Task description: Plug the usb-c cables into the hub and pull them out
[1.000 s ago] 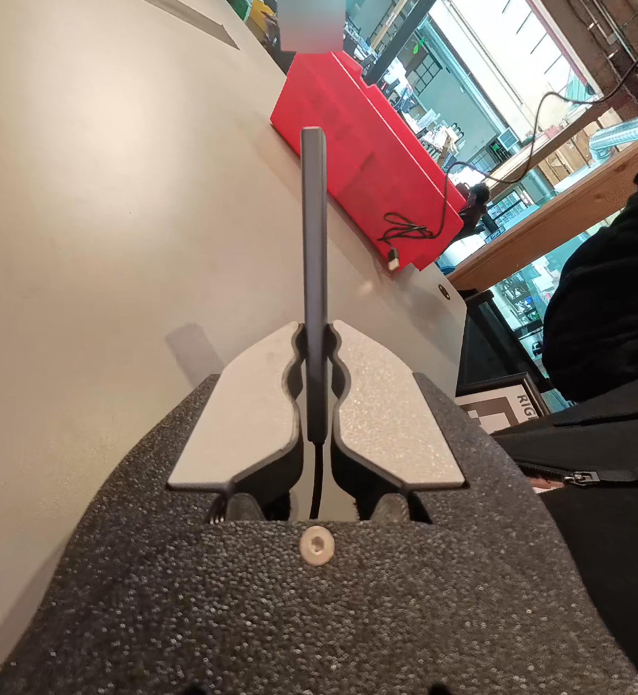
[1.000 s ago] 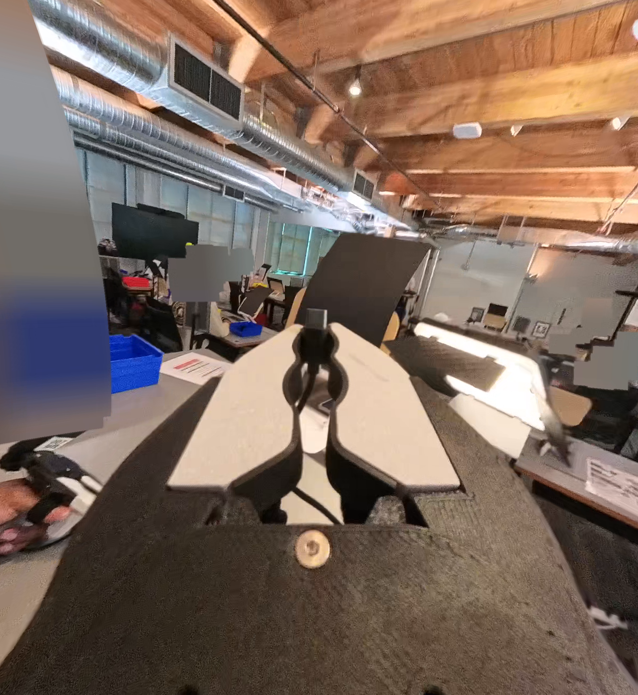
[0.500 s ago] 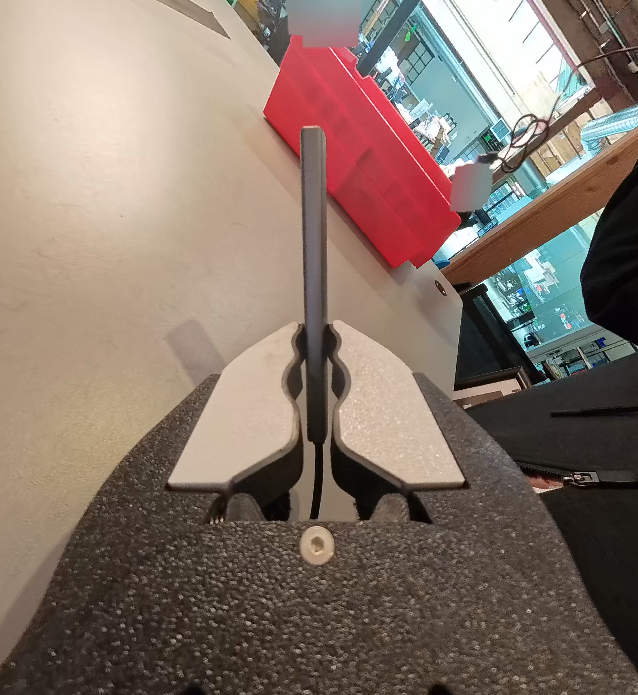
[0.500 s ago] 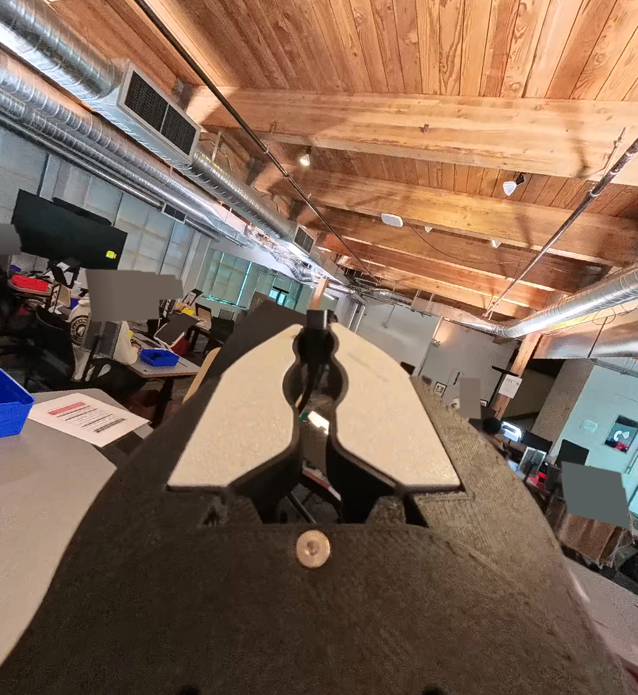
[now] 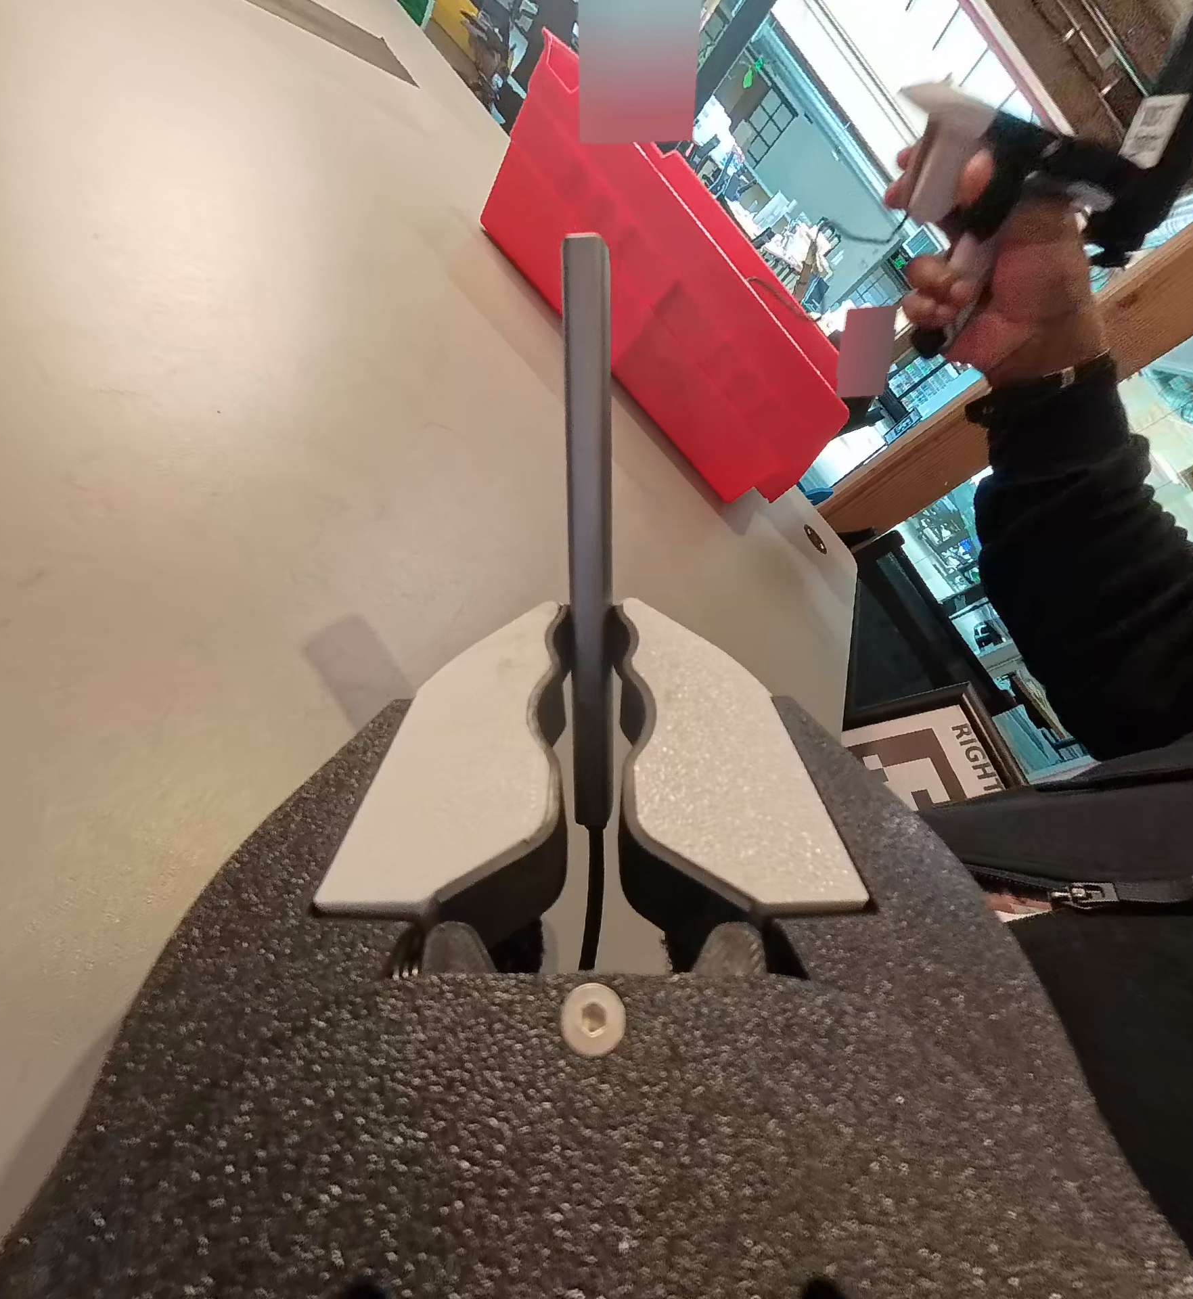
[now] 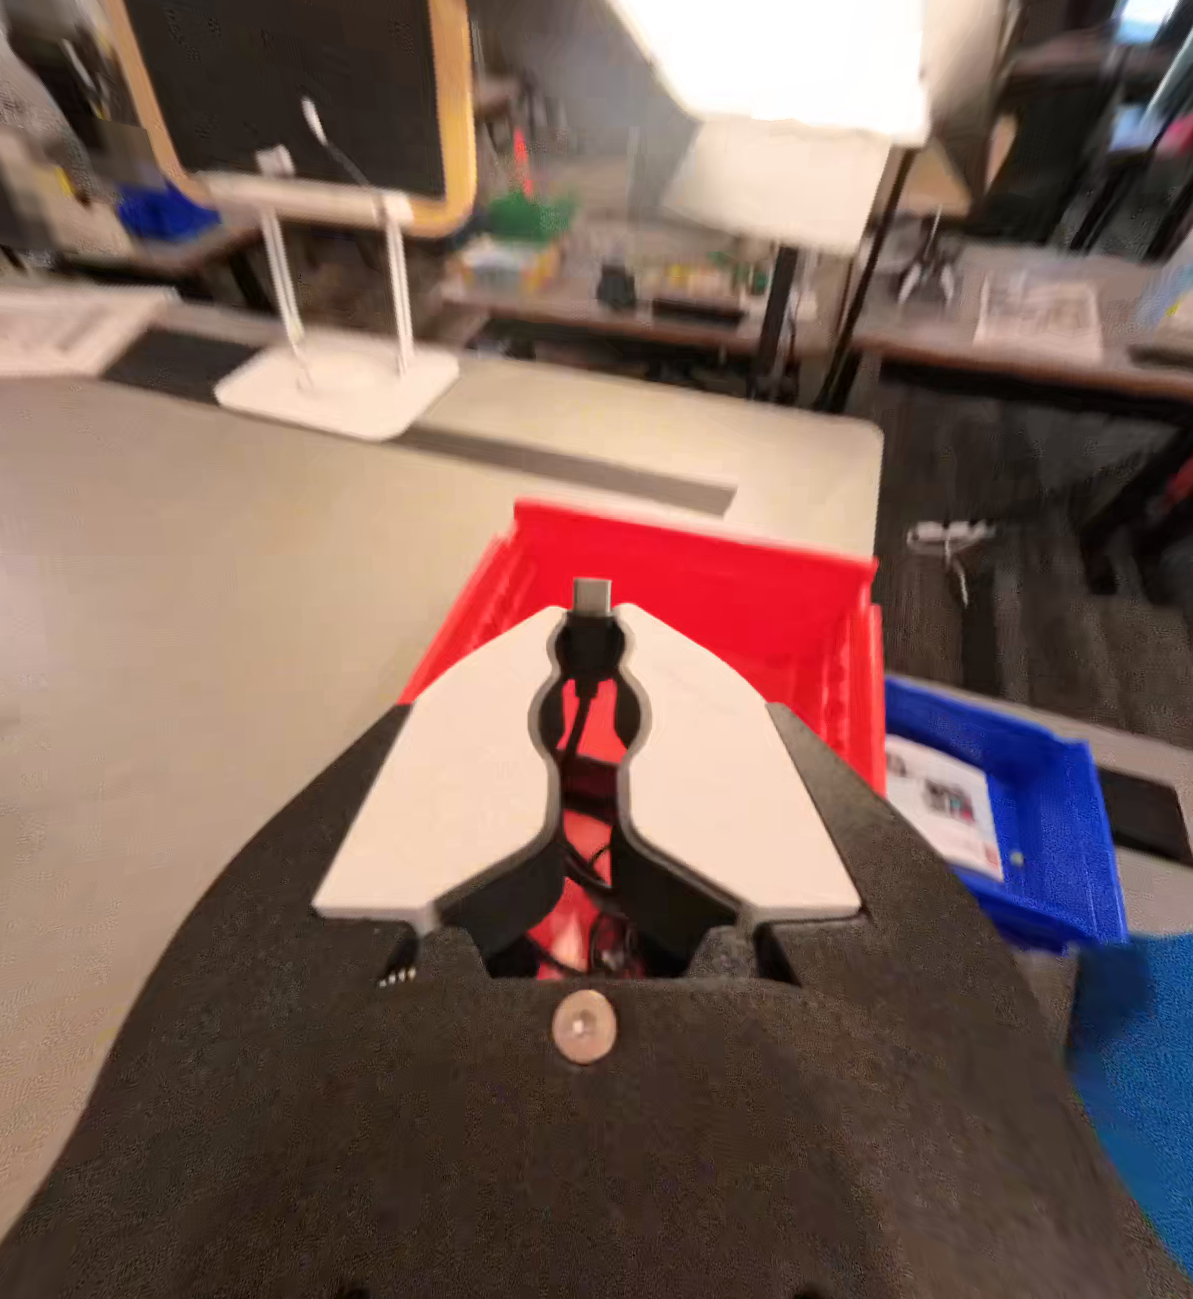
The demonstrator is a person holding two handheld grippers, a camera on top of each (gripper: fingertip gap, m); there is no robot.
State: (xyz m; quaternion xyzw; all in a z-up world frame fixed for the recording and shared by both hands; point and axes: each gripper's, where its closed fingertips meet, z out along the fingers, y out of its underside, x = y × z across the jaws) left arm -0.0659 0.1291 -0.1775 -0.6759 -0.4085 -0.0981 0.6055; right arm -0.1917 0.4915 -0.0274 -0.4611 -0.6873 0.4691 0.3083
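Note:
My left gripper [image 5: 588, 622] is shut on a thin dark grey hub [image 5: 586, 436], held edge-on above the table; its black lead [image 5: 590, 900] hangs back between the fingers. My right gripper [image 6: 592, 611] is shut on a black usb-c cable; its metal plug [image 6: 592, 595] sticks out past the fingertips. The cable [image 6: 579, 731] trails down into a red bin [image 6: 706, 583] just below. In the left wrist view the right gripper [image 5: 945, 162] shows far off, held in a hand above the red bin [image 5: 656, 295], well apart from the hub.
A beige table [image 5: 178, 351] carries the red bin near its edge. A blue bin [image 6: 1001, 808] with a paper card stands right of the red bin. A white stand [image 6: 340, 393] sits at the table's far side. A person's dark sleeve [image 5: 1085, 576] is at right. About 40 cm separates my left fingertips from my right.
My right gripper has swung down from pointing at the ceiling to pointing over the red bin, still holding the cable. It now shows in the left wrist view. The hub stays held.

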